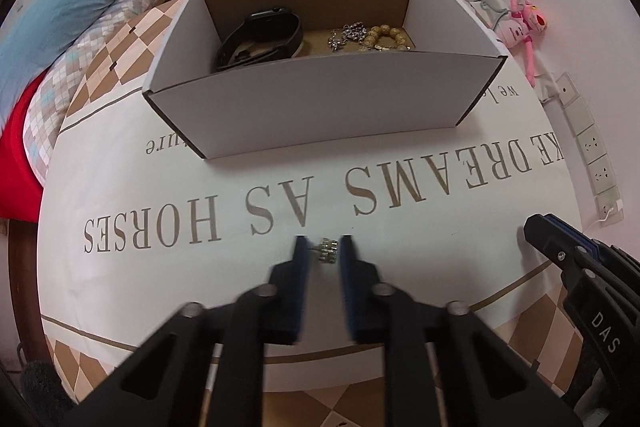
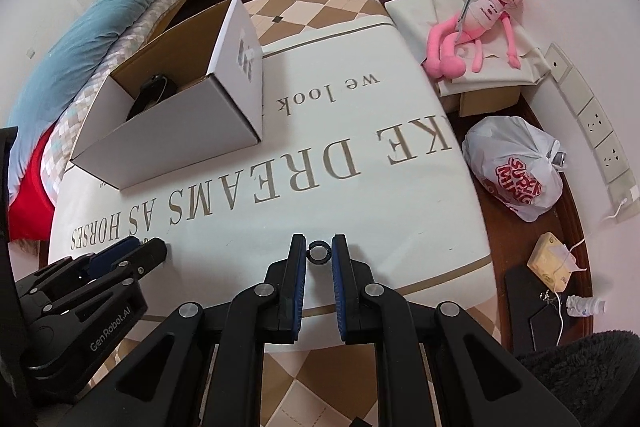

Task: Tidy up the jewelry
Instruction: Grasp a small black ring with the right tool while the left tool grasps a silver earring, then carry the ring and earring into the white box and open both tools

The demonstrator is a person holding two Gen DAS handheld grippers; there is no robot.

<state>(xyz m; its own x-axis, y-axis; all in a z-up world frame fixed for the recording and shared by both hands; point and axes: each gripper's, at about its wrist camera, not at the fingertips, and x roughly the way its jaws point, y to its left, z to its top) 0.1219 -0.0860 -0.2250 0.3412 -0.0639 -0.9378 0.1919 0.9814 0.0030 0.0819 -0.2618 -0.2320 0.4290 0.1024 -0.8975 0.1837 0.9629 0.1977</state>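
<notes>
Left tongs (image 1: 324,253) sit low over the worktop (image 1: 400,227), fingers spread around a small sparkly piece (image 1: 329,251), possibly an earring; contact with the pads cannot be confirmed. Right tongs (image 2: 319,251) are also spread, bracketing a dark ring (image 2: 319,252) with the pads just beside it. White cardboard box (image 1: 320,99) stands further back on the worktop, containing a black watch (image 1: 260,41), a silver chain (image 1: 347,34) and a beaded bracelet (image 1: 386,35).
</notes>
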